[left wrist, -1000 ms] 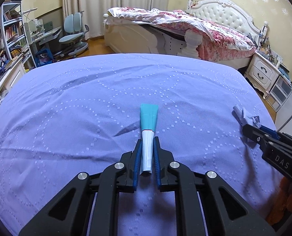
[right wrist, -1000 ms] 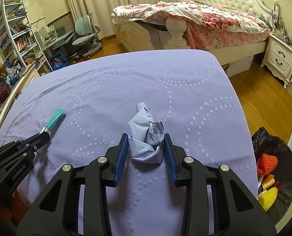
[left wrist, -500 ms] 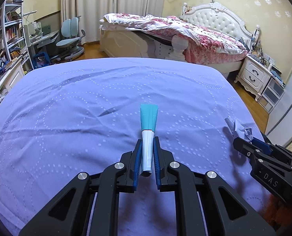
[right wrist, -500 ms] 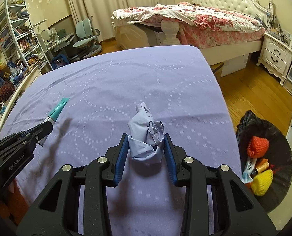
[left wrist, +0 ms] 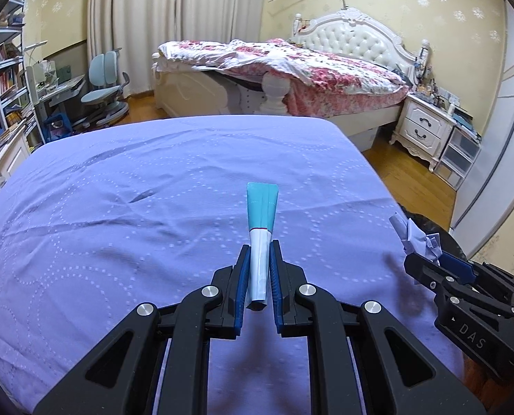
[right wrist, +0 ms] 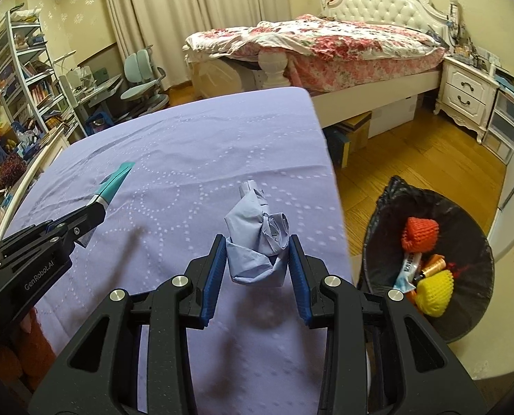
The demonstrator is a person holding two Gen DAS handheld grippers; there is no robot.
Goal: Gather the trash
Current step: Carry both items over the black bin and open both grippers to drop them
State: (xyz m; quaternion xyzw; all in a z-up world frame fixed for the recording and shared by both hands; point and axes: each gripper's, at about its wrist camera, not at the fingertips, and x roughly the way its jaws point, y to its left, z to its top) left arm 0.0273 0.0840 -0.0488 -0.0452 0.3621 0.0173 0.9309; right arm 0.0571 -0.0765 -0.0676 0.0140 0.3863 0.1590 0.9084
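My left gripper point(left wrist: 258, 259) is shut on a teal-and-white tube wrapper point(left wrist: 261, 223) and holds it above the purple cloth point(left wrist: 153, 207). My right gripper point(right wrist: 257, 252) is shut on a crumpled blue-grey paper ball point(right wrist: 257, 238), held near the cloth's right edge. The paper ball also shows in the left wrist view point(left wrist: 414, 237), and the wrapper in the right wrist view point(right wrist: 113, 183). A black-lined trash bin point(right wrist: 464, 311) stands on the floor to the right, holding red and yellow foam nets and other trash.
A bed with a floral quilt point(left wrist: 291, 65) stands beyond the table. A white nightstand point(right wrist: 467, 97) is at the right. A desk with chairs point(left wrist: 101, 86) and bookshelves point(right wrist: 25, 69) are at the left. Wooden floor point(right wrist: 412, 159) lies to the right.
Both grippers have moved to the right while holding their items. The trash bin has come further into the right wrist view.
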